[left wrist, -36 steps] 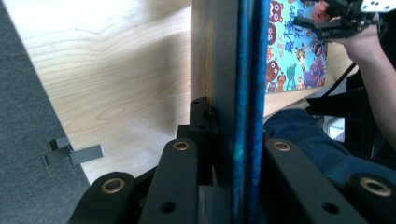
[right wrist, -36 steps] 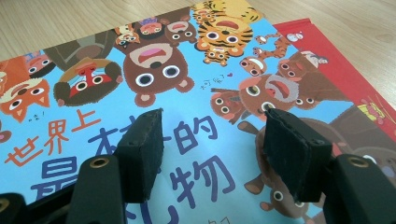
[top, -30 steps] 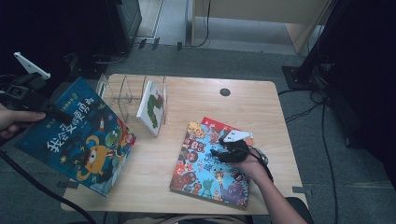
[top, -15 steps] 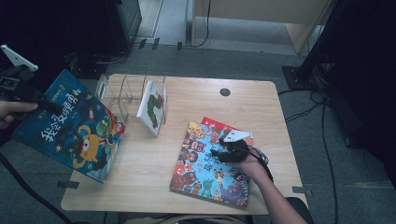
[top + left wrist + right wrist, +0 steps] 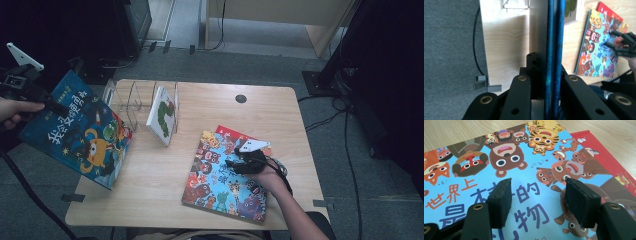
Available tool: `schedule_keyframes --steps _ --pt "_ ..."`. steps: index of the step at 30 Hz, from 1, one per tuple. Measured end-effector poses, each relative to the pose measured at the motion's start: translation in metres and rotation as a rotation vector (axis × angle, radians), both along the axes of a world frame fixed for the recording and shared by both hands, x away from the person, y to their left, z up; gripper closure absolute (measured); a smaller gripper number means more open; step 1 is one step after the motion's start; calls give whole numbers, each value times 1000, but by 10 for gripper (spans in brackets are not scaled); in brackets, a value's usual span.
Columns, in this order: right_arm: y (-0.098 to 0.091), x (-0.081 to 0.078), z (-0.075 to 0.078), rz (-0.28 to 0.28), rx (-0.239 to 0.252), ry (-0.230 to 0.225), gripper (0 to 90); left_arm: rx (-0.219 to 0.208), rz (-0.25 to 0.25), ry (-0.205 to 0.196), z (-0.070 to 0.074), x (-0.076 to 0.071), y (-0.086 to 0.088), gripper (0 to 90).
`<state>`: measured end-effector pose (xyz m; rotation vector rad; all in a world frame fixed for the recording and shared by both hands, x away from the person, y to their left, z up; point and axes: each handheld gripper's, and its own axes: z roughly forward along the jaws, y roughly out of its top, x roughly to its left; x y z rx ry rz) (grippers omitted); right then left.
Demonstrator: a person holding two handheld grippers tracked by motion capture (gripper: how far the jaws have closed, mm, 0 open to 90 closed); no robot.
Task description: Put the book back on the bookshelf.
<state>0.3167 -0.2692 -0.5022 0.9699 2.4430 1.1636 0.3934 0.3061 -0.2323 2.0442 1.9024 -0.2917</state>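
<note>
High view: a person sits at a wooden table (image 5: 150,190). At the far left, the left gripper (image 5: 47,101) pinches the upper corner of a dark blue picture book (image 5: 75,132) and holds it in the air past the table's left edge, its lower corner overhanging the tabletop. The cover faces up toward the camera, tilted, and the book's long axis runs diagonally from upper left down to lower right. It is probably held by a corner so it can be stood on edge in the clear wire book rack (image 5: 132,102) near the table's back left, where a white book with a green caterpillar (image 5: 162,116) already leans upright in a slot. On the right, the right gripper (image 5: 232,162) rests over a colourful animal book (image 5: 222,175) lying flat on a red book (image 5: 235,134), likely steadying or waiting to pick it up.

Left gripper view: the black jaws are pressed together on the blue book (image 5: 553,50), seen edge-on as a thin vertical blue band running straight away from the camera. The table (image 5: 506,50) lies below, and the animal book (image 5: 596,55) shows farther off.

Right gripper view: the jaws stand spread, both pads (image 5: 500,200) hovering just above or touching the animal book's cover (image 5: 524,170), gripping nothing. The red book (image 5: 604,155) peeks out beneath.
</note>
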Motion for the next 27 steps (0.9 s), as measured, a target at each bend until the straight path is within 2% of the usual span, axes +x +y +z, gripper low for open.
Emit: schedule_keyframes --steps 4,12,19,22,25,27 --pt "0 0 0 -1 1 0 389 16 8 -10 4 4 -2 826" --pt "0 0 0 -1 0 0 391 13 24 -25 7 15 -5 828" --pt "0 0 0 -1 0 -1 392 38 20 -22 10 31 -12 828" --pt "0 -2 0 6 -7 -11 425 47 19 -20 10 39 -16 827" --pt "0 -5 1 5 19 18 444 49 23 -22 10 48 -19 827" --pt "2 -8 2 9 22 7 444 50 21 -20 10 53 -20 827"
